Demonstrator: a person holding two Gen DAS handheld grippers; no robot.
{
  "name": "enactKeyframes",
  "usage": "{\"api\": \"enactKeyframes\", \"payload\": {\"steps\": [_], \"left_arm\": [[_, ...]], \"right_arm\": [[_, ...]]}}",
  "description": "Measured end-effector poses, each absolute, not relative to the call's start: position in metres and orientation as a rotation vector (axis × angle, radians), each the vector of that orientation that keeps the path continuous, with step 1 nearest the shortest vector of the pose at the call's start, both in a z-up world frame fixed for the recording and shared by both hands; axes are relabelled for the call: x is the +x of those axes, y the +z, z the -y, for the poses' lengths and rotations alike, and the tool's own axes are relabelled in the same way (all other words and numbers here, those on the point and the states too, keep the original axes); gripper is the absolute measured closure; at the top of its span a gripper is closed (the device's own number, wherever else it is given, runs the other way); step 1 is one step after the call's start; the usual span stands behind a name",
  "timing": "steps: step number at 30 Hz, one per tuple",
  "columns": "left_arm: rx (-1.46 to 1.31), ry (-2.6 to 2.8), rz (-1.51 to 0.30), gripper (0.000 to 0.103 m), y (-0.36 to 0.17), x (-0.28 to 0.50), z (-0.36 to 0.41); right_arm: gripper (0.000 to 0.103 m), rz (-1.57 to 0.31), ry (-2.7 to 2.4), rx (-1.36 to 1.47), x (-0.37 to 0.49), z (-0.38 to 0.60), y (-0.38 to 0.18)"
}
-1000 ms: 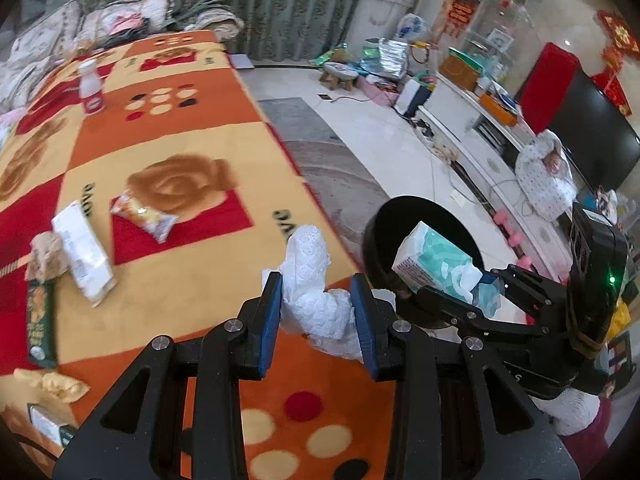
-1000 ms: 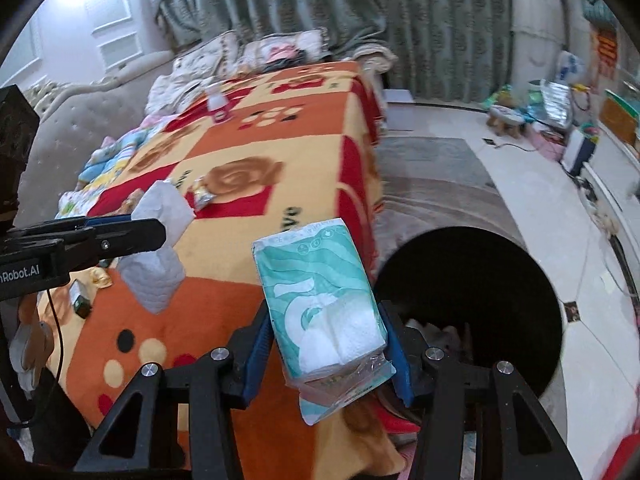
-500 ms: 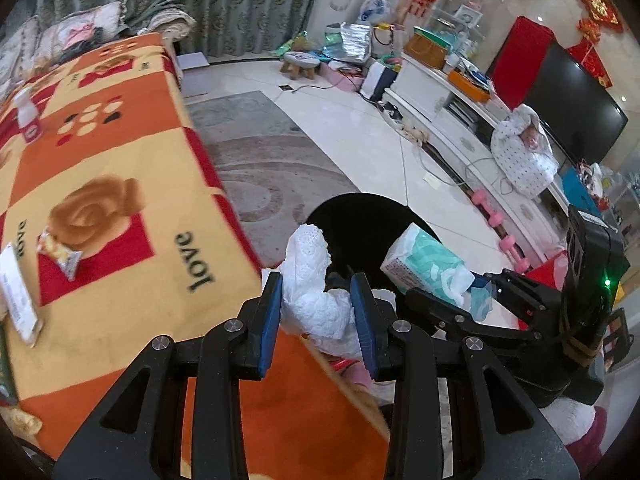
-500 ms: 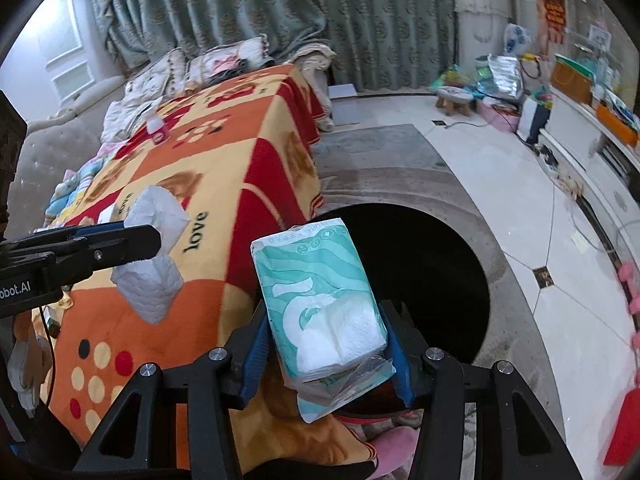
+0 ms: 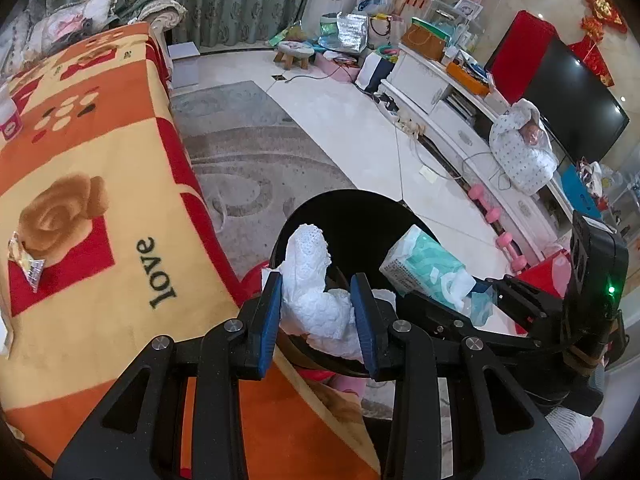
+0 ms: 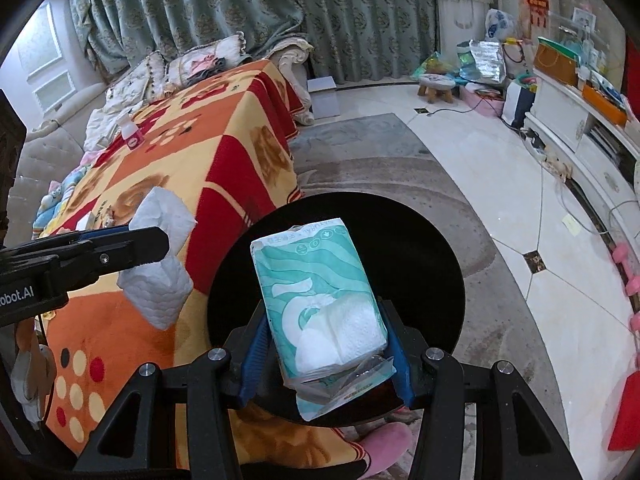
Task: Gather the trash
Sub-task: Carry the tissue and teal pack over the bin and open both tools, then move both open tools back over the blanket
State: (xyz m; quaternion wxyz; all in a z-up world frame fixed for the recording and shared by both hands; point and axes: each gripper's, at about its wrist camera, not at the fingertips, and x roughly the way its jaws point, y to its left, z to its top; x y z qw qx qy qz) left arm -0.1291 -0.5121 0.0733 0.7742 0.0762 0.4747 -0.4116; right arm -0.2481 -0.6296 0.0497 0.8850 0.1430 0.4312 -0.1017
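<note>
Both hand-held grippers have swung off the blanket-covered tabletop (image 5: pixel 100 152) since a second ago and now sit over the black bin (image 6: pixel 420 248), which fills centre frame in the right wrist view. Left hand-held gripper (image 5: pixel 316 308) — clenched on a crumpled white tissue (image 5: pixel 316 280), held at the bin's near-left rim, lower centre of the left wrist view. Right hand-held gripper (image 6: pixel 326 354) — grasping a teal-and-white tissue pack (image 6: pixel 320 300), upright between the blue pads, directly above the bin opening. Snack wrapper (image 5: pixel 26 264) and small white bottle (image 5: pixel 9 118) lie on the tabletop, left edge of frame, well apart.
</note>
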Motion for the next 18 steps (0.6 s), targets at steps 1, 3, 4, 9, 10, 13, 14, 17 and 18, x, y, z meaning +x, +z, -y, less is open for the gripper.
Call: {"api": "enactKeyframes", "payload": {"steps": [1, 3, 4, 9, 10, 13, 14, 17, 18], "left_arm": [[0.165, -0.895, -1.029, 0.071, 0.072, -0.129, 0.513], [0.169, -0.895, -1.029, 0.071, 0.070, -0.129, 0.515], [0.170, -0.895, -1.031, 0.071, 0.069, -0.128, 0.516], [0.155, -0.898, -1.039, 0.070, 0.067, -0.128, 0.519], [0.146, -0.905, -1.039, 0.069, 0.067, -0.128, 0.519], [0.132, -0.913, -1.038, 0.056, 0.067, -0.128, 0.517], [0.119, -0.922, -1.039, 0.052, 0.067, -0.128, 0.516], [0.098, -0.934, -1.044, 0.041, 0.069, -0.127, 0.514], [0.100, -0.931, -1.043, 0.041, 0.069, -0.127, 0.513]], "right_arm": [[0.053, -0.898, -0.213, 0.298, -0.248, 0.631, 0.049], [0.053, -0.903, -0.213, 0.302, -0.248, 0.633, 0.047], [0.053, -0.905, -0.213, 0.303, -0.248, 0.634, 0.047], [0.053, -0.916, -0.221, 0.308, -0.249, 0.638, 0.042], [0.051, -0.917, -0.225, 0.310, -0.249, 0.639, 0.042], [0.050, -0.919, -0.248, 0.319, -0.249, 0.643, 0.041], [0.049, -0.918, -0.256, 0.325, -0.250, 0.645, 0.042], [0.028, -0.912, -0.274, 0.352, -0.251, 0.650, 0.043], [0.027, -0.907, -0.276, 0.360, -0.252, 0.650, 0.044]]}}
